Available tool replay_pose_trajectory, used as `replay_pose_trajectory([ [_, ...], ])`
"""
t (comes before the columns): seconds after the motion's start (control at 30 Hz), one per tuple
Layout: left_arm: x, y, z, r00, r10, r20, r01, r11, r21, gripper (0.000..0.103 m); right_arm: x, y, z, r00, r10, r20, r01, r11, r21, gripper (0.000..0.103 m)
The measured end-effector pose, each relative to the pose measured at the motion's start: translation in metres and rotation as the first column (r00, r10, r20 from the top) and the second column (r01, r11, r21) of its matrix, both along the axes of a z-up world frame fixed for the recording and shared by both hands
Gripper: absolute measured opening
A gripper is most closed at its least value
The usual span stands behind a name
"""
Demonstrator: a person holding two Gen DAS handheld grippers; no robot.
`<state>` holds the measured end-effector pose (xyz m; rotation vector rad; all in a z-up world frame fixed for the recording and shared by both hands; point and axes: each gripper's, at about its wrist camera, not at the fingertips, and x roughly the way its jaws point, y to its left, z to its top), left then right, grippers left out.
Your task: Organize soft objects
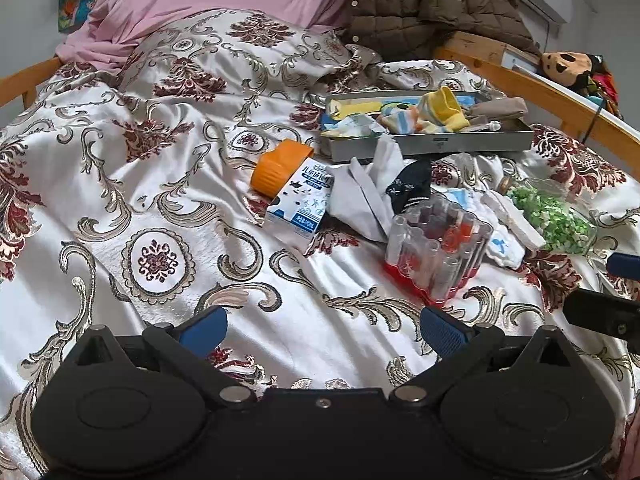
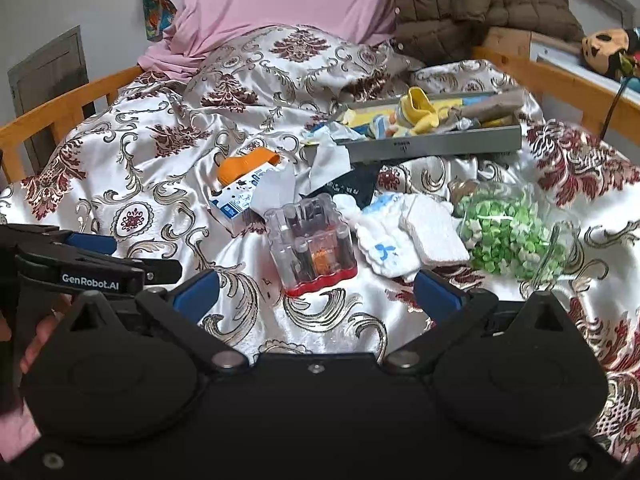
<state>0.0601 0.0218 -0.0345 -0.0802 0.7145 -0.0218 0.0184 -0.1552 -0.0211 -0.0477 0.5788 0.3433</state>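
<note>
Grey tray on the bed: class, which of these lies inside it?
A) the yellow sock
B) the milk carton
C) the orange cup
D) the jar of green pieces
A: the yellow sock lies inside the grey tray, while the carton, the jar and the orange cup lie outside it on the bedspread.

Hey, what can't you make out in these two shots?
- Tray contents: the socks cover the floor in both views.
- Dark sock: partly under the white cloth, left view.
- Carton print: too small.
- Plush toy: cut by the right view's edge.
</note>
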Motion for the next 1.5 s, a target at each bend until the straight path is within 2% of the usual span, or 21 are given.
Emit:
replay_pose_trajectory([
  [0.43, 0.01, 0.0, -0.004, 1.0, 0.011, -0.018, -0.011, 1.0, -0.001, 0.102, 0.014, -0.008, -0.002, 0.998, -0.069, 0.012, 0.068, 0.997, 0.044, 0.102],
  [0.67, 0.024, -0.012, 0.003, 0.999, -0.046, 0.016, 0.046, 0.999, 0.017, 0.102, 0.032, -0.024, -0.005, 0.99, -0.138, 0.012, 0.137, 0.987, 0.09, 0.102],
  [0.87, 0.036, -0.025, 0.01, 0.996, -0.088, 0.035, 0.087, 0.996, 0.031, 0.102, 0.051, -0.04, -0.016, 0.981, -0.192, -0.033, 0.195, 0.972, 0.133, 0.102],
  [1.03, 0.048, -0.035, 0.015, 0.986, -0.157, 0.052, 0.155, 0.987, 0.053, 0.102, 0.063, -0.058, -0.022, 0.973, -0.226, -0.058, 0.232, 0.958, 0.168, 0.102],
  [1.13, 0.057, -0.046, 0.018, 0.973, -0.221, 0.059, 0.216, 0.973, 0.086, 0.102, 0.073, -0.069, -0.025, 0.967, -0.245, -0.074, 0.255, 0.949, 0.186, 0.102],
  [1.3, 0.078, -0.068, 0.023, 0.94, -0.339, 0.048, 0.33, 0.935, 0.129, 0.102, 0.089, -0.084, -0.032, 0.954, -0.28, -0.109, 0.298, 0.928, 0.224, 0.102],
  [1.43, 0.102, -0.086, 0.027, 0.9, -0.435, 0.028, 0.427, 0.892, 0.149, 0.102, 0.101, -0.097, -0.037, 0.949, -0.276, -0.154, 0.31, 0.909, 0.278, 0.102],
  [1.5, 0.115, -0.096, 0.03, 0.873, -0.488, 0.011, 0.48, 0.862, 0.166, 0.102, 0.107, -0.103, -0.04, 0.949, -0.264, -0.175, 0.307, 0.899, 0.311, 0.102],
])
